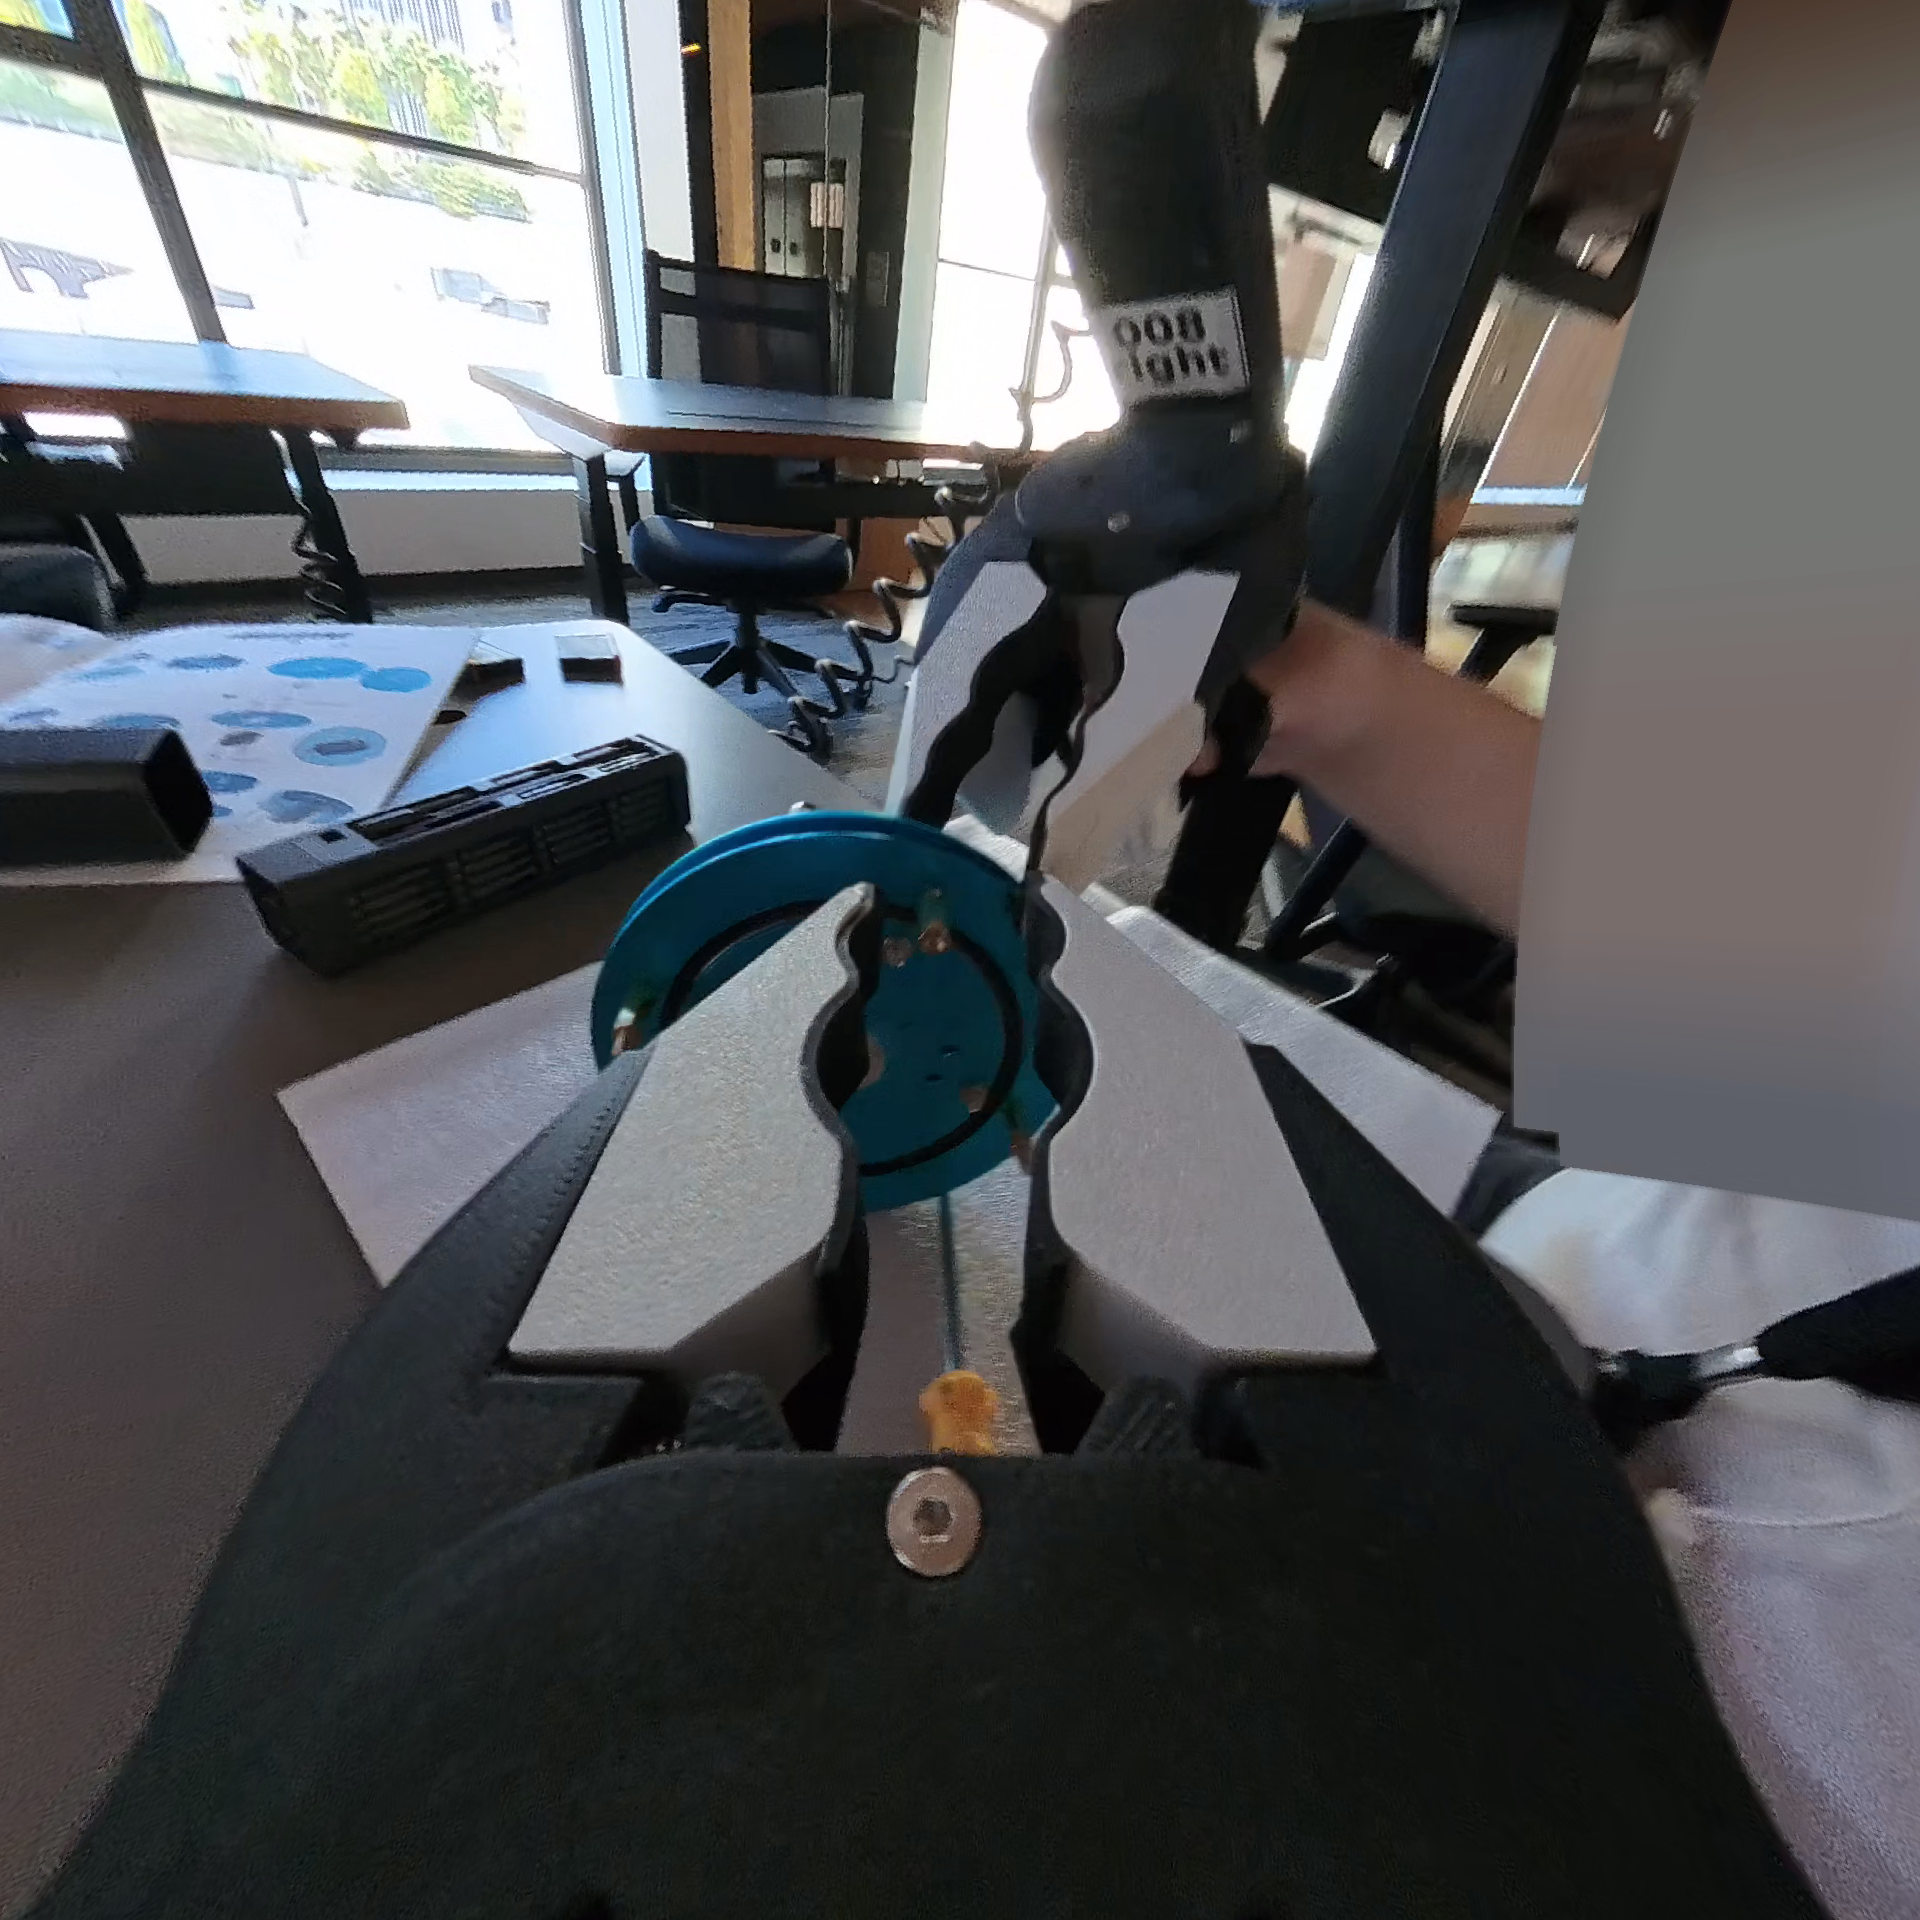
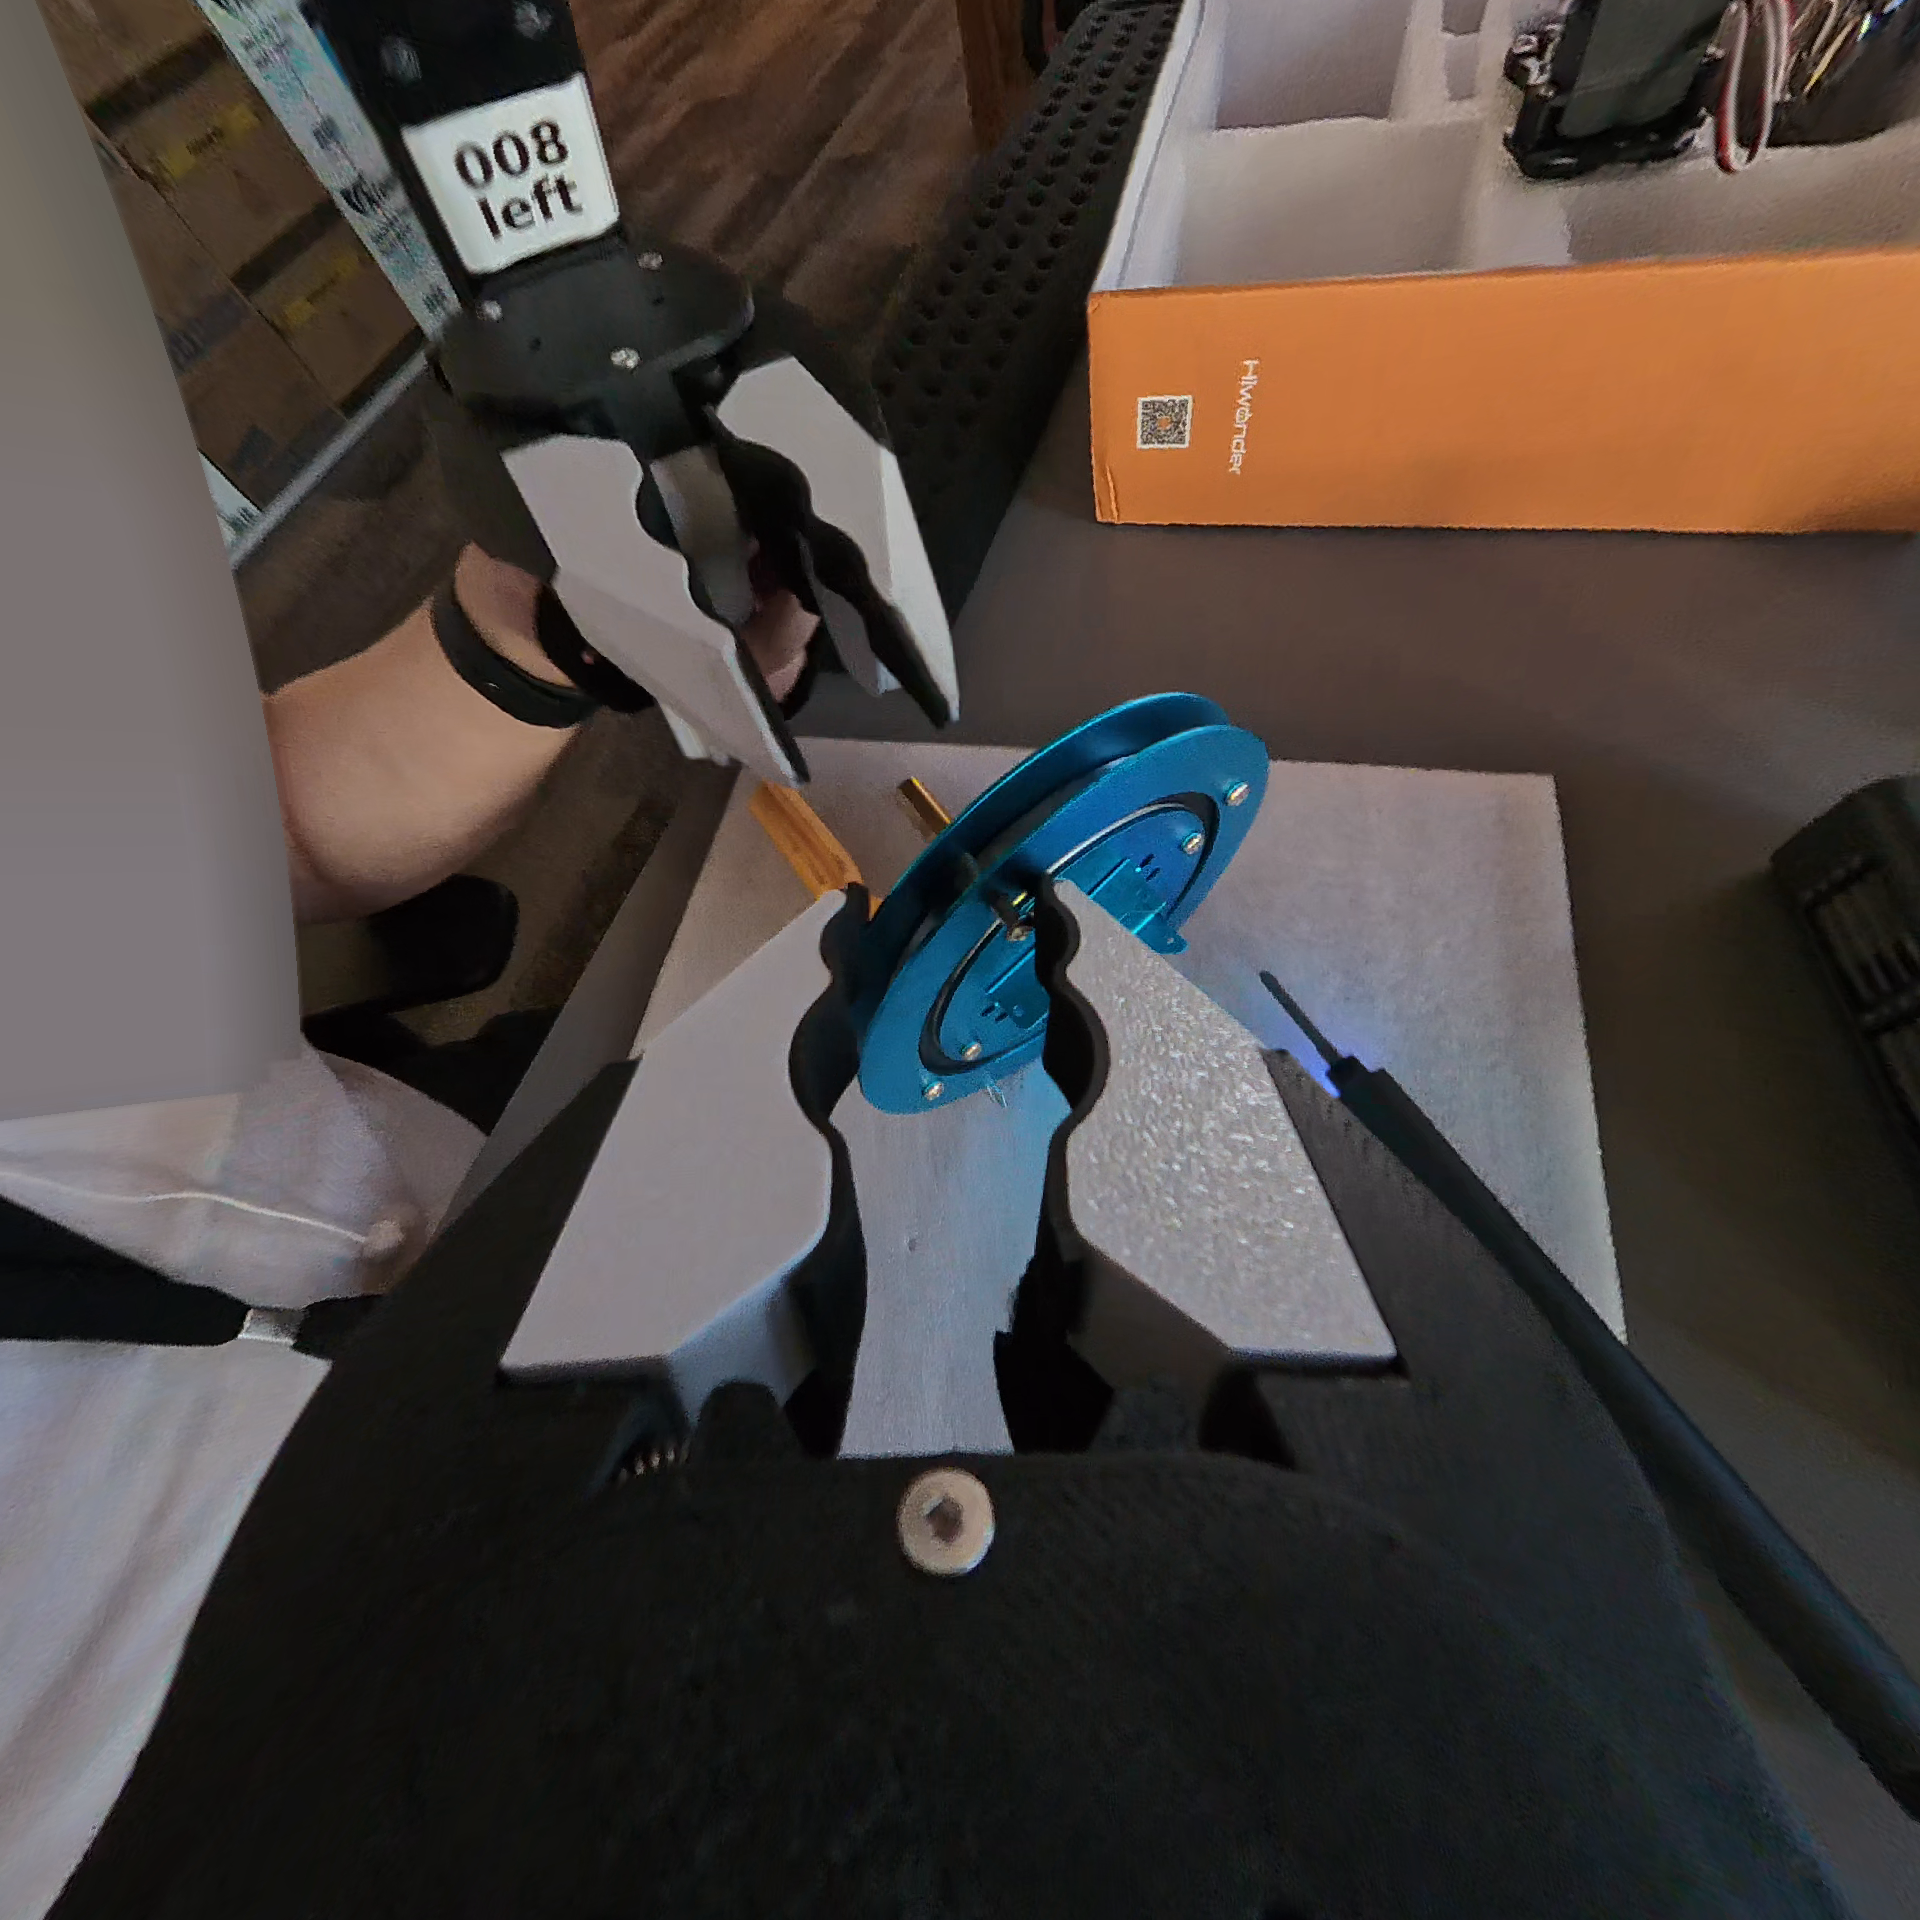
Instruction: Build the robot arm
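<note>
A blue metal disc assembly (image 2: pixel 1081 904), two round plates joined by small screws and brass posts, is held tilted above a white foam pad (image 2: pixel 1403 935). My right gripper (image 2: pixel 951 899) is shut on its rim; in the left wrist view it (image 1: pixel 977 842) comes down from above onto the top edge of the disc (image 1: pixel 914 1049). My left gripper (image 1: pixel 951 914) is open and empty, just short of the disc's face; in the right wrist view it (image 2: pixel 868 743) hangs beside the disc, apart from it. A small yellow-handled tool (image 1: pixel 961 1403) lies on the pad under the left gripper.
A black powered screwdriver (image 2: pixel 1558 1299) with a blue light lies on the pad's right side. An orange box with a white tray (image 2: pixel 1507 395) stands behind. A black slotted case (image 1: pixel 468 842), a black box (image 1: pixel 94 795) and a printed sheet (image 1: pixel 281 696) lie to the left. Only a small space, under 4 cm, lies between the two pairs of fingers.
</note>
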{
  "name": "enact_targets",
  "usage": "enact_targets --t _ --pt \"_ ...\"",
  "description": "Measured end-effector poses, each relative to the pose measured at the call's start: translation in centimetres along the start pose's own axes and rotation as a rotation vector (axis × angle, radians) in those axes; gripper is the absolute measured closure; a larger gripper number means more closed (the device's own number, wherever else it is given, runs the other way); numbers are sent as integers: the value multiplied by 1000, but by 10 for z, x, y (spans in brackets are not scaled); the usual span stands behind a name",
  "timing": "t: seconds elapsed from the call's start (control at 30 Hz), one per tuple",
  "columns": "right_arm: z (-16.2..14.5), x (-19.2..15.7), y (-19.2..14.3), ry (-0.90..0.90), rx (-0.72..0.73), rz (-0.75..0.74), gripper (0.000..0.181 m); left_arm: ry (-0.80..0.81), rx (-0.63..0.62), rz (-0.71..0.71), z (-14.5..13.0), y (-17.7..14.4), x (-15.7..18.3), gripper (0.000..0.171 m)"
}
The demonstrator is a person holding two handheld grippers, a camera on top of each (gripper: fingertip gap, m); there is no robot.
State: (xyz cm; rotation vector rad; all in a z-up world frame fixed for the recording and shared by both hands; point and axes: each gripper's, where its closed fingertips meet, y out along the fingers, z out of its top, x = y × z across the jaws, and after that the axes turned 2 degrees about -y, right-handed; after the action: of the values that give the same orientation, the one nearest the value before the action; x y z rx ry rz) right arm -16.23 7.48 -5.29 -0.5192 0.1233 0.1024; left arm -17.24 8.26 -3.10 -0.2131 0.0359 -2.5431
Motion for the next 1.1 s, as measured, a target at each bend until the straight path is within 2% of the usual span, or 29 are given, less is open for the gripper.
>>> enact_targets --t 0.07,0.13,0.27,0.37,0.43,0.5,0.63,0.7,0.93,1.1 --pt "2 -4 5 -35 -13 -23 151 -72 16 -13 6 -8 4 151" --pt "4 -7 9 -57 -20 -41 151 -85 -12 32 3 -15 1 155" --pt "4 -11 12 -81 -31 -61 150 43 -210 161 -15 -25 -10 150" --pt "5 -12 14 -104 -36 -86 150 146 -325 198 -17 -25 -9 141" --pt "5 -13 15 -124 -28 -97 150 189 -386 208 -19 -24 -9 140" --pt "6 -14 15 -128 -14 -102 150 244 -425 213 -20 -24 -9 146" --pt "6 -15 15 -138 0 -99 150 324 -423 190 -15 -20 1 162" --pt "6 -15 14 -148 -3 -103 150 328 -445 170 -13 -18 6 162" --pt "4 -15 12 -162 -4 -119 150 370 -672 166 -24 -16 3 156" --pt "5 -16 14 -165 8 -123 150 372 -792 147 -31 -14 -1 166"
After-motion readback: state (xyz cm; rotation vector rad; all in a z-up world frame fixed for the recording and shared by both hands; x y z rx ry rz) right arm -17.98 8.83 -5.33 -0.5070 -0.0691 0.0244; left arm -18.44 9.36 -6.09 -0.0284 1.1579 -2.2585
